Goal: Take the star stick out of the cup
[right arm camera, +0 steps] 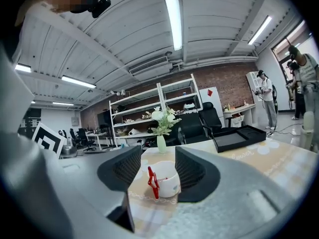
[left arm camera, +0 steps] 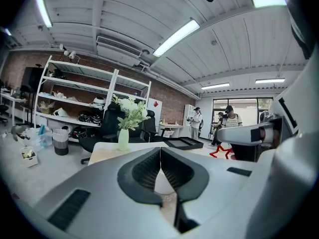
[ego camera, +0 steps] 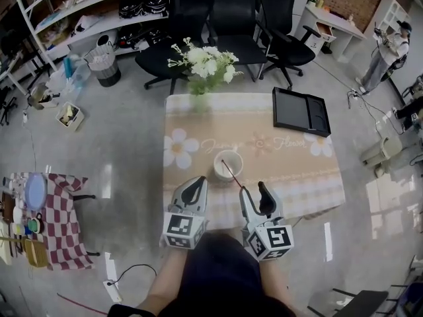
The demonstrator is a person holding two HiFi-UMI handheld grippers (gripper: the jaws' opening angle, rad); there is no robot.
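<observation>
A white cup [ego camera: 228,166] stands on the flower-patterned table [ego camera: 291,170] just ahead of both grippers. The star stick [ego camera: 232,176], thin and red, leans out of the cup toward my right gripper [ego camera: 254,189]. In the right gripper view its red star end [right arm camera: 152,181] hangs in front of the cup [right arm camera: 170,180], in the gap between the jaws. My right gripper [right arm camera: 157,166] is open and its pads do not touch the stick. My left gripper [ego camera: 195,185] sits to the left of the cup, and its jaws [left arm camera: 160,156] are shut with nothing between them.
A black tray [ego camera: 301,111] lies at the table's far right corner. A vase of white flowers [ego camera: 203,68] stands at the far edge, with black office chairs [ego camera: 231,18] behind it. A small checked table [ego camera: 63,223] is at the left, and a person [ego camera: 390,51] stands far right.
</observation>
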